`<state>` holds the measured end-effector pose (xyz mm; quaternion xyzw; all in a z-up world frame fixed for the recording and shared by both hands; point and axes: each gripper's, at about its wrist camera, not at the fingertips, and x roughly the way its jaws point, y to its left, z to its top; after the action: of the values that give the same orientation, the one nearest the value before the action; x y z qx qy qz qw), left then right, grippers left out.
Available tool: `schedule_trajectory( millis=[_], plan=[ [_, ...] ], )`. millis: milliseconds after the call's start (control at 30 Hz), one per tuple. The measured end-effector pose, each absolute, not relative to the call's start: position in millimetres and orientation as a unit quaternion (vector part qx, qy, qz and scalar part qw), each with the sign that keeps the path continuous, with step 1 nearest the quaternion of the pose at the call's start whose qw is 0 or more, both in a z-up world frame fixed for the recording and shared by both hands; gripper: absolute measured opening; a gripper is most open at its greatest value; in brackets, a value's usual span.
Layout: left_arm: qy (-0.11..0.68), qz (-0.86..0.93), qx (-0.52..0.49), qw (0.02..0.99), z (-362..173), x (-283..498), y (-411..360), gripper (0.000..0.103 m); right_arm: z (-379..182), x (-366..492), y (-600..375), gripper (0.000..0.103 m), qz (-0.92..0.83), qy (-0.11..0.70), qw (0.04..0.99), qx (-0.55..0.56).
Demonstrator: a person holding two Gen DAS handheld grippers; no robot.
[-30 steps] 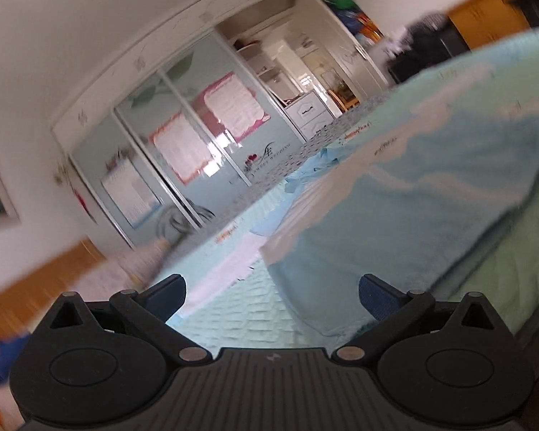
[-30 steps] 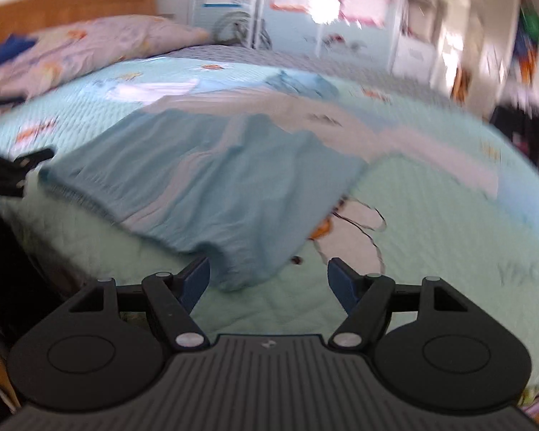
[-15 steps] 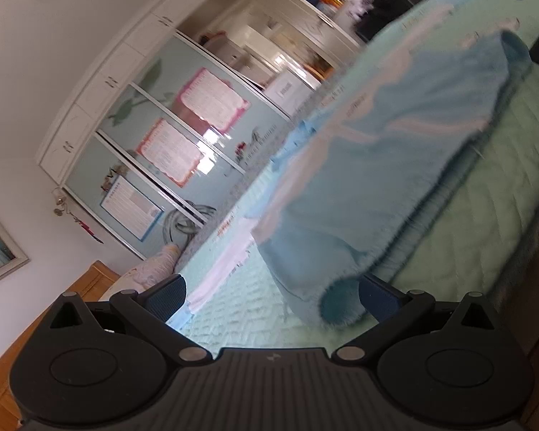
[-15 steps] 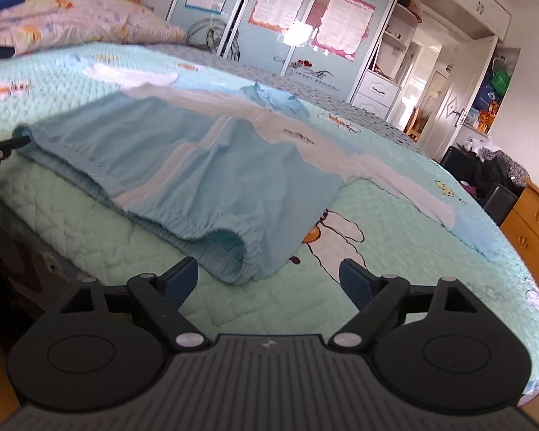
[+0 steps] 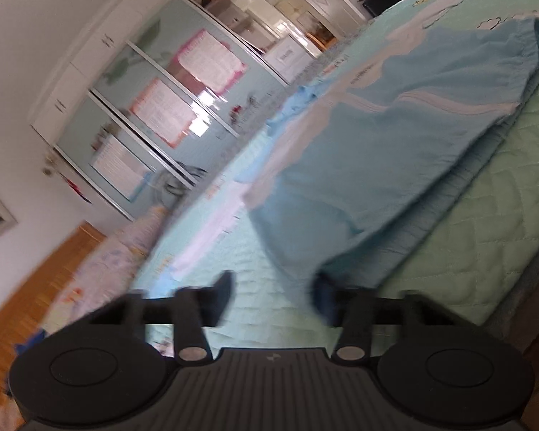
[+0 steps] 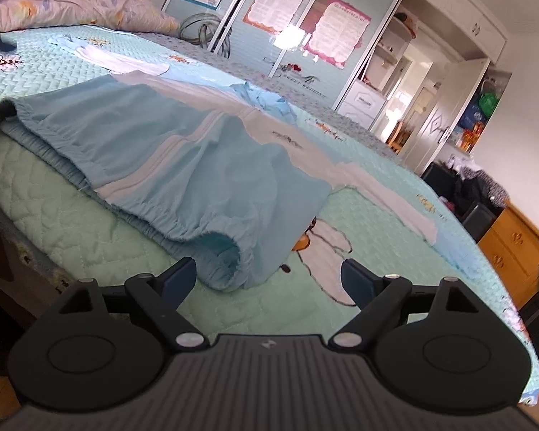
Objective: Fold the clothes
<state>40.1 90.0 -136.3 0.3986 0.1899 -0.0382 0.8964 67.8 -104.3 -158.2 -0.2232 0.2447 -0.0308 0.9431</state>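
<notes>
Quilted mint bedspread (image 6: pixel 395 237) carries a light-blue garment (image 6: pixel 183 158); the left gripper (image 5: pixel 273 296) is closing at its near hem corner, the right gripper (image 6: pixel 269 274) gapes, empty.

White walls, mirrored wardrobe (image 6: pixel 269 25), wooden dresser (image 6: pixel 514 248), quilted bed (image 6: pixel 395 222)
</notes>
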Motion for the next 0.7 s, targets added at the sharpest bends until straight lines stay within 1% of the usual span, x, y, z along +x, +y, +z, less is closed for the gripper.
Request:
schedule_trajectory(
  millis=[100, 233, 300, 333, 400, 433, 467, 533, 633, 700],
  plan=[
    [0.194, -0.041, 0.400, 0.895, -143, 43, 89, 0.033, -158, 71, -100, 0.088, -0.038, 0.239, 0.944, -0.225],
    [0.197, -0.042, 0.392, 0.898, -146, 44, 90, 0.026, -164, 79, -94, 0.088, -0.059, 0.240, 0.937, -0.247],
    [0.197, -0.039, 0.388, 0.899, -146, 45, 91, 0.024, -166, 83, -92, 0.087, -0.068, 0.236, 0.934, -0.260],
    [0.197, -0.036, 0.387, 0.900, -147, 46, 92, 0.024, -168, 84, -92, 0.084, -0.073, 0.233, 0.933, -0.266],
    [0.199, -0.032, 0.379, 0.903, -148, 48, 94, 0.024, -171, 88, -93, 0.068, -0.076, 0.234, 0.930, -0.272],
    [0.200, -0.032, 0.374, 0.905, -148, 48, 95, 0.024, -172, 89, -95, 0.045, -0.074, 0.241, 0.931, -0.266],
    [0.200, -0.033, 0.372, 0.906, -148, 47, 95, 0.024, -171, 91, -99, 0.028, -0.067, 0.250, 0.932, -0.255],
    [0.199, -0.035, 0.369, 0.907, -147, 45, 96, 0.024, -169, 89, -104, 0.020, -0.058, 0.256, 0.935, -0.236],
    [0.197, -0.035, 0.363, 0.910, -143, 41, 97, 0.024, -164, 80, -106, 0.020, -0.060, 0.244, 0.937, -0.244],
    [0.190, -0.030, 0.357, 0.914, -135, 35, 98, 0.024, -159, 69, -103, 0.015, -0.054, 0.230, 0.936, -0.262]
  ],
)
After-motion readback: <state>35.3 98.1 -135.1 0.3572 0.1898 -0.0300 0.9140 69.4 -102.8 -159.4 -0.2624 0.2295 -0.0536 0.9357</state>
